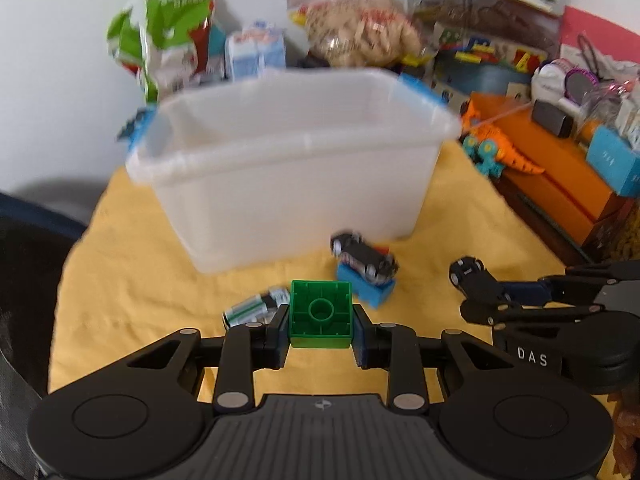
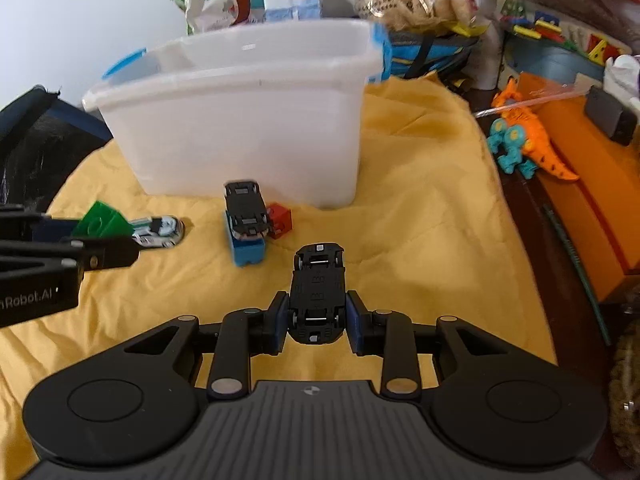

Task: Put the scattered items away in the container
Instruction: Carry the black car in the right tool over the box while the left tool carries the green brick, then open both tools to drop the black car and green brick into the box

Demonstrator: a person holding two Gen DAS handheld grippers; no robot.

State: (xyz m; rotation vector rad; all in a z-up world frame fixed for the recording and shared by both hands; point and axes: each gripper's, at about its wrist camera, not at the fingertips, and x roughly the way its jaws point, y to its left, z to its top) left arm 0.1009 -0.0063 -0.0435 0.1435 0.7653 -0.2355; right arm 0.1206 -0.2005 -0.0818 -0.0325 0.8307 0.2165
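Observation:
A white plastic tub (image 1: 288, 168) stands on a yellow cloth (image 1: 132, 264); it also shows in the right wrist view (image 2: 240, 132). My left gripper (image 1: 321, 320) is shut on a green brick (image 1: 321, 314), held above the cloth before the tub. My right gripper (image 2: 318, 312) is shut on an upturned black toy car (image 2: 318, 292). On the cloth lie a white-green toy car (image 2: 158, 232), another upturned black car (image 2: 245, 210) resting on a blue brick (image 2: 248, 252), and a red brick (image 2: 279, 221).
An orange toy dinosaur (image 2: 528, 140) and orange boxes (image 1: 560, 192) sit at the right beyond the cloth's edge. Snack bags (image 1: 168, 32) and cartons crowd behind the tub. A dark chair (image 1: 24, 264) is at the left.

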